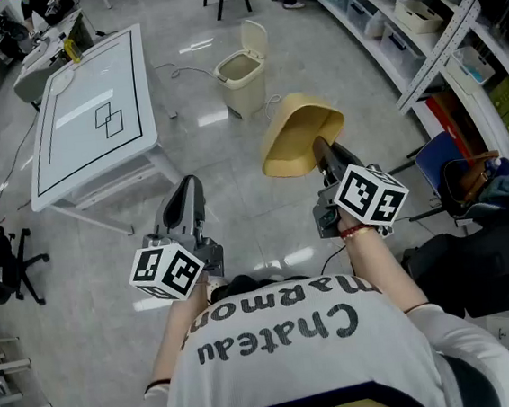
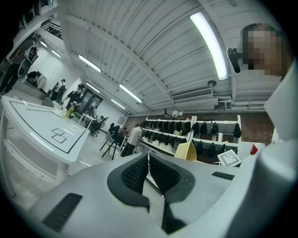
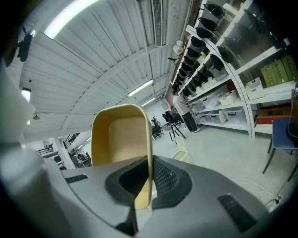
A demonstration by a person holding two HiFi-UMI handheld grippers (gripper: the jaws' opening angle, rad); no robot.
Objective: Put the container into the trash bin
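Two claws, right claw (image 3: 150, 174) pinching rim of yellow container (image 3: 118, 135), left claw (image 2: 148, 169) pressed together, empty.

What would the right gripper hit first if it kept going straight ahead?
Probably the open beige trash bin on the floor; the right gripper, shut on the yellow container, points roughly at it. It seems tilted upward, so it might pass over.

floor (image 1: 234, 182): grey, glossy | bin (image 1: 242, 80): stands on it, lid up | table (image 1: 91, 107): left of bin | cable (image 1: 182, 73): just left of bin | shelves (image 1: 398, 20): right of bin
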